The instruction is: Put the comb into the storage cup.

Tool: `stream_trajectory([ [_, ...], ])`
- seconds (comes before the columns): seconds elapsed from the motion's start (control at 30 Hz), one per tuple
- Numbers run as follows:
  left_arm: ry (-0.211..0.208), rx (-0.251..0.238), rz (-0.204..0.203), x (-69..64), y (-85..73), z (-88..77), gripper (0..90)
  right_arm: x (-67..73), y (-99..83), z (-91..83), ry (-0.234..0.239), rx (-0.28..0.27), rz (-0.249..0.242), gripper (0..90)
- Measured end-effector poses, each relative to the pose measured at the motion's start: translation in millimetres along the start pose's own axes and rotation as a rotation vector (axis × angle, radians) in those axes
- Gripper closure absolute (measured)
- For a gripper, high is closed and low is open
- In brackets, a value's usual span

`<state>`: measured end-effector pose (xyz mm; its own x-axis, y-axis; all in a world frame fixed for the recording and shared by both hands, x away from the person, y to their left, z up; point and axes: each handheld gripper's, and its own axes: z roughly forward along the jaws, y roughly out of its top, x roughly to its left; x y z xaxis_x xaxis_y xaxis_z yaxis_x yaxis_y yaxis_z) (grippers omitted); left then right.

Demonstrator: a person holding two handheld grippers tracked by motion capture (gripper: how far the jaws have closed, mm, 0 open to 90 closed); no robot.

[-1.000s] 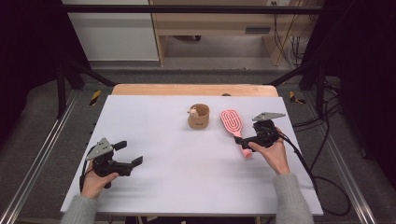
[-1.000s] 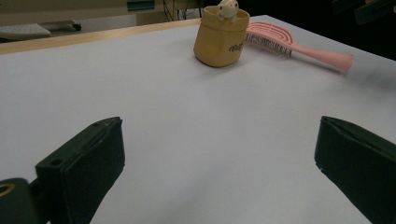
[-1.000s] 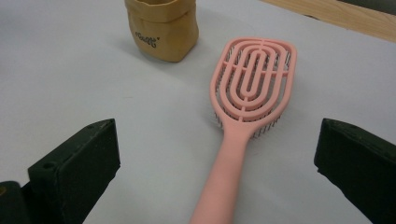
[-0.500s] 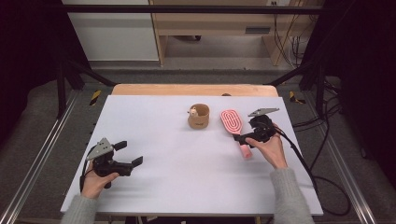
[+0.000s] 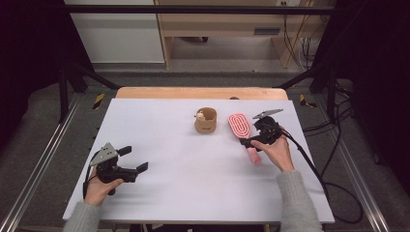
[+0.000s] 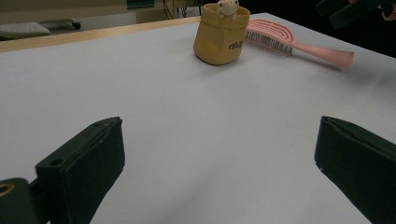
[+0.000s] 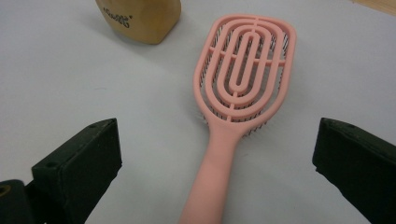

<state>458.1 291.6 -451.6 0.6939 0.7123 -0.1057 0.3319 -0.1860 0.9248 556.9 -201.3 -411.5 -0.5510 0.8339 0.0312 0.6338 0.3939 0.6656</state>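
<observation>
Right gripper view: right claw (image 7: 217,175) released, jaws wide, straddling handle of pink hairbrush (image 7: 238,102) lying bristles-down on desk (image 5: 183,164), beside tan cup (image 5: 206,120). Not yet gripped. Left claw (image 5: 133,159) released, idle, well apart.

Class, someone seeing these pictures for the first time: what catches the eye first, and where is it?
The pink plastic hairbrush with its oval slotted head lies bristles-down at the white table's right, the right gripper poised open over its handle. Just left stands a small tan pouch-shaped cup. The left gripper waits open near the front left.
</observation>
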Motion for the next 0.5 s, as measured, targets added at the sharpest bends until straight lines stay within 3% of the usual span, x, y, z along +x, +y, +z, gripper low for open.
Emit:
stream_trajectory([
  [0.5, -0.001, 0.003, -0.001, 0.0, -0.2, 0.4, 1.7, -0.2, 2.0, 12.8, -0.010, 0.049, 0.010, 2.9],
])
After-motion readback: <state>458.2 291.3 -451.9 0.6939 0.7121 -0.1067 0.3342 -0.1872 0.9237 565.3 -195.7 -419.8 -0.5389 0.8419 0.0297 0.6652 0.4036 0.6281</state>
